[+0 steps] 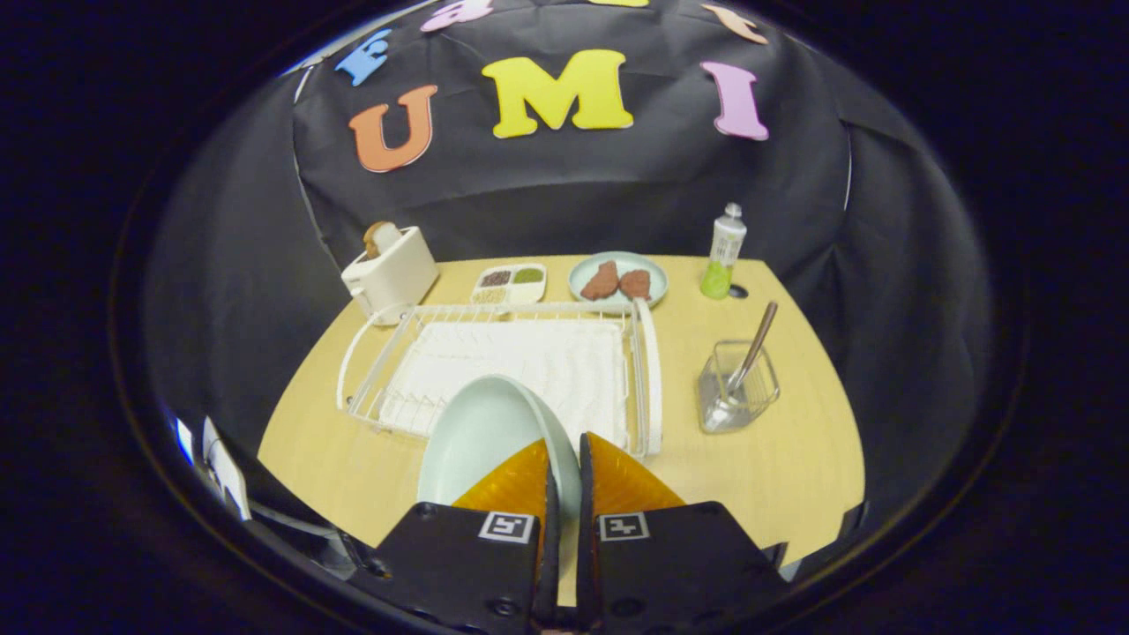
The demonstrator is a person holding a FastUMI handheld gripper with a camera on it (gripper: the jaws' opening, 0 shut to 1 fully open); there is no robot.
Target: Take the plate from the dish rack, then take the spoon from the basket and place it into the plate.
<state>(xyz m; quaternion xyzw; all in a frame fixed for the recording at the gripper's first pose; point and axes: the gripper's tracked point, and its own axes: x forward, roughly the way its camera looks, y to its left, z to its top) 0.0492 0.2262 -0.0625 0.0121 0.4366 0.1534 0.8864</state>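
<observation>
Step one underway: gripper fingers nearly closed, pinching the plate rim, plate tilted over the rack front edge. Next likely: set it on the table, then fetch the spoon from the basket.

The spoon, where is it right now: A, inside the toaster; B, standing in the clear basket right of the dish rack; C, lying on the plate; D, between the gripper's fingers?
B: the spoon stands tilted in the clear basket, while the gripper is shut on the plate.
</observation>
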